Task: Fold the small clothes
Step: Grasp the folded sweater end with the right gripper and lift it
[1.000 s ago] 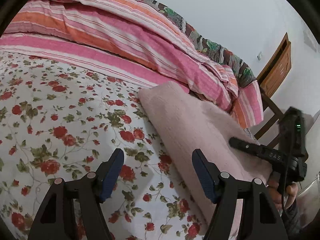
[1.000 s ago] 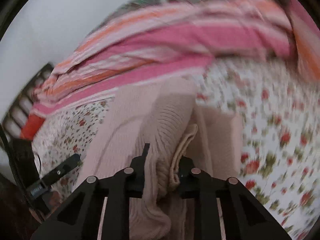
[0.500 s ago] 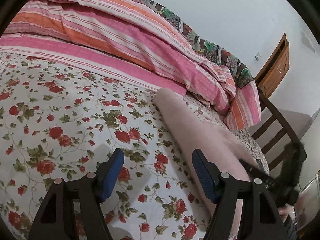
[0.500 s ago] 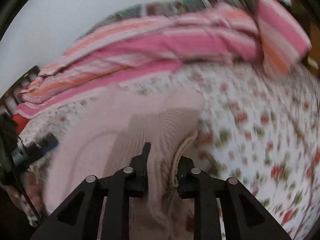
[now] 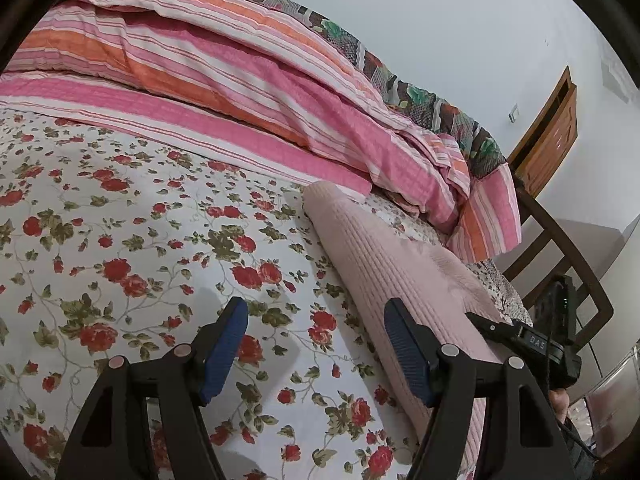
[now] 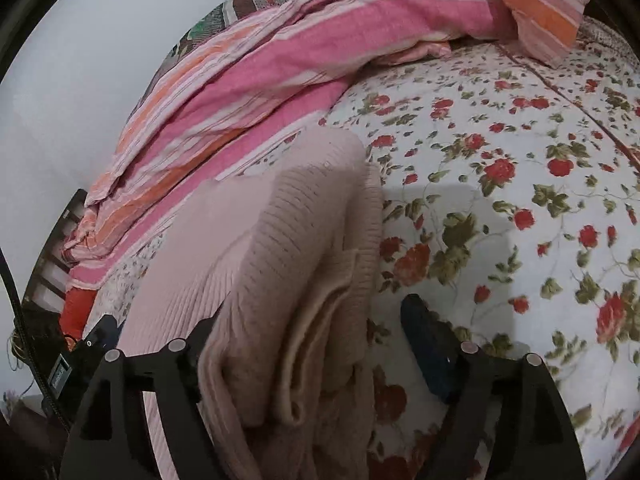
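Left wrist view: left gripper [image 5: 316,346] with fingers spread wide, holding nothing, above the floral bedsheet [image 5: 120,220]. The pink knit sweater [image 5: 384,268] lies as a long folded band just right of the right finger, running away toward the striped quilt [image 5: 248,92]. The right gripper's body shows at the far right, beside the sweater's near end.

Right wrist view: right gripper [image 6: 312,340] has fingers parted; folded layers of the sweater [image 6: 288,248] bulge between them, against the left finger, clear of the right one.

Step judged: fold just laid, grip let go. Next move calls for backing the fingers off without dragging the layers.

Change from 0.5 s ago: right fingers were clamped on the knit; now released. Left unchanged.
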Tool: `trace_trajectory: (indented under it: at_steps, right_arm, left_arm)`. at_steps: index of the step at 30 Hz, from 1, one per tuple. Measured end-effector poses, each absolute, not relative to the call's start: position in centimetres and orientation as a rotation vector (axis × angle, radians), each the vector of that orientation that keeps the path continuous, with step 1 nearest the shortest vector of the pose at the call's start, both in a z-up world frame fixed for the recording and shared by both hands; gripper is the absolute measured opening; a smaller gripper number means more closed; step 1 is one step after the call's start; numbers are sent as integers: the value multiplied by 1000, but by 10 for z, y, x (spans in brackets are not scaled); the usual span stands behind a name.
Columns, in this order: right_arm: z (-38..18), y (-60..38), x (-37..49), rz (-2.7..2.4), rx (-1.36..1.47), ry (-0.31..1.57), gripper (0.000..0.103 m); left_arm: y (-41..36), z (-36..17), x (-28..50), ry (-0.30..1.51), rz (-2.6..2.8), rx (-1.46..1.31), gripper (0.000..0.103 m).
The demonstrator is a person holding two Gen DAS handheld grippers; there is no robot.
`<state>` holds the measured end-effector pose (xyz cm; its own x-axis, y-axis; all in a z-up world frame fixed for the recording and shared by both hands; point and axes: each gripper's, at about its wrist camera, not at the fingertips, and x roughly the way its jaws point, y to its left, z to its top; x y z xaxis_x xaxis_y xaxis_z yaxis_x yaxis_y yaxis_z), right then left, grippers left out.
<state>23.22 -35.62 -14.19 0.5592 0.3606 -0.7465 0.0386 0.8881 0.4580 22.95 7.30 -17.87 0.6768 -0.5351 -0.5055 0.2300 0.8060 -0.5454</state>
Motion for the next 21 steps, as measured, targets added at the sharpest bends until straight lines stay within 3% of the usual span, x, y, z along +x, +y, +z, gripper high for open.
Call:
trace_trajectory:
  at_steps: [7,8,10,12,21]
  right_arm:
    - [-145,-348,239,234,432,1023,80]
    - [-145,-348,240,249,428,1034,74]
    - [-143,-346,241,314,466,1057,52]
    - [-137,-344,239,309,451,1053,42]
    - [-60,-309,219,299,352,873,33]
  left_arm:
    - [73,-174,228,698,-453,-464,69]
    - [73,-173,228,696,-452,-463,69]
    - [73,-171,226,690,-449,-463,69]
    - [74,-169,225,684,-446,-466,69]
    - [90,-158,215,648,-415,-475,69]
